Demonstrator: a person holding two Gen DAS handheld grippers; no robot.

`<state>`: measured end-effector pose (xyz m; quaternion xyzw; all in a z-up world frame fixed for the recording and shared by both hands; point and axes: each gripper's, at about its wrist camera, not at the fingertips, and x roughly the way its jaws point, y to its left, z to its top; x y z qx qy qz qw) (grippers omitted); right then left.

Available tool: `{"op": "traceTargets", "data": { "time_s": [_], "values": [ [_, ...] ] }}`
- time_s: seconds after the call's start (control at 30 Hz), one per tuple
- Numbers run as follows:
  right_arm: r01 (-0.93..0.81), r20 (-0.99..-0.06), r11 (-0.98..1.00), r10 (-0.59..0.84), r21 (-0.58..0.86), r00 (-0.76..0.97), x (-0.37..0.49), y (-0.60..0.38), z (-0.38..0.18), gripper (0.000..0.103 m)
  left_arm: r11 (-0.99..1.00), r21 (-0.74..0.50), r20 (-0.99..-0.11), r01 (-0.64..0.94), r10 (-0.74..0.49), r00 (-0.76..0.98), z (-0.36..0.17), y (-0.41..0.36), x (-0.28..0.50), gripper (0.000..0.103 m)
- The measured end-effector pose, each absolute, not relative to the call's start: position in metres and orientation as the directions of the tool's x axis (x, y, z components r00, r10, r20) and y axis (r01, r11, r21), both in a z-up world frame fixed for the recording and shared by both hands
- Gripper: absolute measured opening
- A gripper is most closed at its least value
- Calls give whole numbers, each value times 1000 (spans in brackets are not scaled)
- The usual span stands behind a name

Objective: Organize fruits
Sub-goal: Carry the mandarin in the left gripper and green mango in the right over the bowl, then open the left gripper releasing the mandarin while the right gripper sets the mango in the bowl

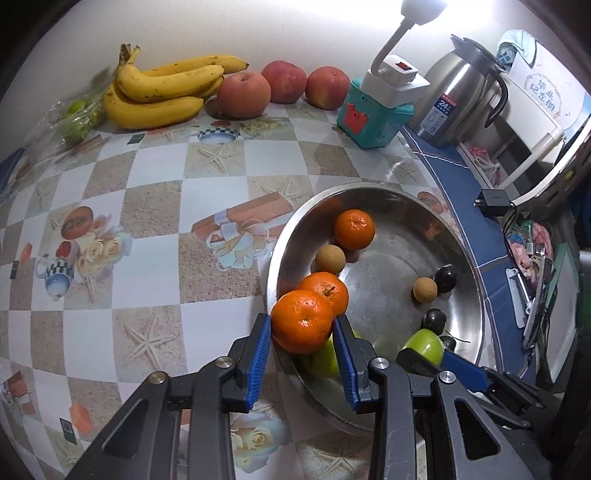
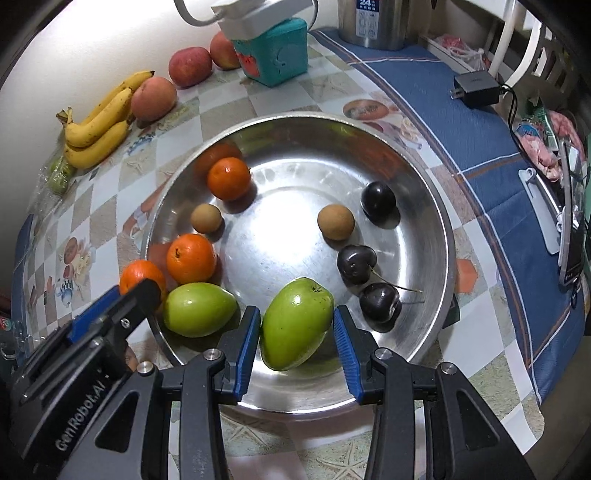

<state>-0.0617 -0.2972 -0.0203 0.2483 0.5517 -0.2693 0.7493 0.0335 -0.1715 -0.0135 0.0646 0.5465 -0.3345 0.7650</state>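
- My left gripper (image 1: 303, 325) has its jaws clamped on an orange (image 1: 302, 320), held over the near-left rim of the steel bowl (image 2: 424, 206) on the table (image 1: 147, 206).
- My right gripper (image 2: 295, 325) grips a green fruit (image 2: 295, 323) above the bowl's near side.
- From the left wrist, the second green fruit (image 2: 197, 309) is mostly hidden behind the orange.
- The bag of green fruit (image 1: 79, 114) beside the bananas (image 1: 159, 88) is blurred.

We see a home, probably a kitchen or dining corner: a table (image 1: 155, 206) under a patterned oilcloth (image 2: 461, 122), a steel thermos jug (image 1: 456, 96), a white lamp (image 1: 402, 33), and cluttered household oddments (image 2: 546, 147) at the blurred edge.
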Motion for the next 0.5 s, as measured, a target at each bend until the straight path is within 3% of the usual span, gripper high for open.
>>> {"op": "traceTargets", "data": {
  "time_s": [0.23,0.33,0.5],
  "values": [
    [682,-969,729,-115,68,219,-62,-298,-29,43,763,-300,-870,573,-465,164,-14,-172,37,39],
    [686,-972,725,-109,66,209,-62,-298,-32,43,759,-317,-864,569,-478,157,-13,-171,38,51],
    [680,-970,731,-120,59,213,-60,-297,-30,43,755,-328,-856,568,-492,159,-8,-168,39,53]
  ]
}}
